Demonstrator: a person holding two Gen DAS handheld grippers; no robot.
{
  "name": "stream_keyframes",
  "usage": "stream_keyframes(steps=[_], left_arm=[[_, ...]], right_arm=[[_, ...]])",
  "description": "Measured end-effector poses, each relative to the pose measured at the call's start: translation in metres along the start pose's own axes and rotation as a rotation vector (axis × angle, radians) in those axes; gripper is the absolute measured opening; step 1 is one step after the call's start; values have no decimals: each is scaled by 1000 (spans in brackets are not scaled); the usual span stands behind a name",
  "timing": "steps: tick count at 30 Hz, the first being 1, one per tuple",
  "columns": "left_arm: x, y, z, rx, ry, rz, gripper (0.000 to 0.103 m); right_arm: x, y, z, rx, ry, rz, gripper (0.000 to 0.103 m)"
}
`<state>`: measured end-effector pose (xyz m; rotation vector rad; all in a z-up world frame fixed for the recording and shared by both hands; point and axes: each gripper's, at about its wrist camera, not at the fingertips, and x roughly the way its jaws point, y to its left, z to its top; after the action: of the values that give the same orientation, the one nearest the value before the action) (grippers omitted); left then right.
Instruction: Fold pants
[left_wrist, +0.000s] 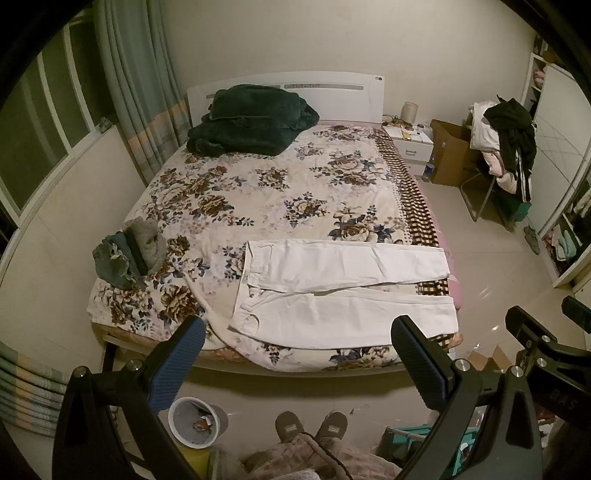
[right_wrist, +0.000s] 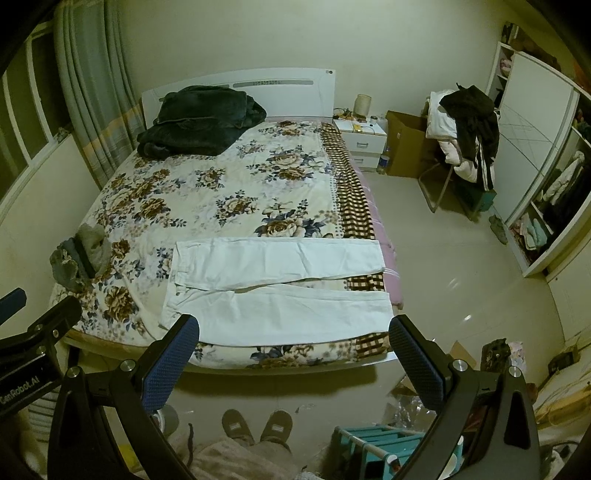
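The white pants (left_wrist: 332, 291) were laid flat on the bed (left_wrist: 229, 192), ahead of both the left hand-held gripper (left_wrist: 299, 354) and the right hand-held gripper (right_wrist: 295, 350), each held released; a leg-over-leg fold would best be begun from the near hem and waistband together

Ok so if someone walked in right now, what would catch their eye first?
Probably the white pants spread flat across the near end of the floral bedspread, legs pointing right and slightly apart. Next, the dark green blanket heaped against the headboard, and the small pile of folded clothes at the bed's left edge. Both grippers hover with jaws open, holding nothing.
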<state>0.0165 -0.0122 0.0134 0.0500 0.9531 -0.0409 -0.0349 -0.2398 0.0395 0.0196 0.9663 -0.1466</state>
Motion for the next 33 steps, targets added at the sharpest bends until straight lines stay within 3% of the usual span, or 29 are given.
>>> stream_keyframes(steps=[11,13,26,33], left_arm=[[0,1,-3,1,0,1,103],[0,-6,14,-2,4,-1,103],[-1,-1,5,-2,1,-2,103],[1,-29,2,-2,10,0,103]], right_arm=[[-6,2,3,-5,0,0,103],[-4,3,1,-10,1,-1,103],[-3,4,-1,-11,6,0,103],[-1,0,-8,-12,16,9,103]])
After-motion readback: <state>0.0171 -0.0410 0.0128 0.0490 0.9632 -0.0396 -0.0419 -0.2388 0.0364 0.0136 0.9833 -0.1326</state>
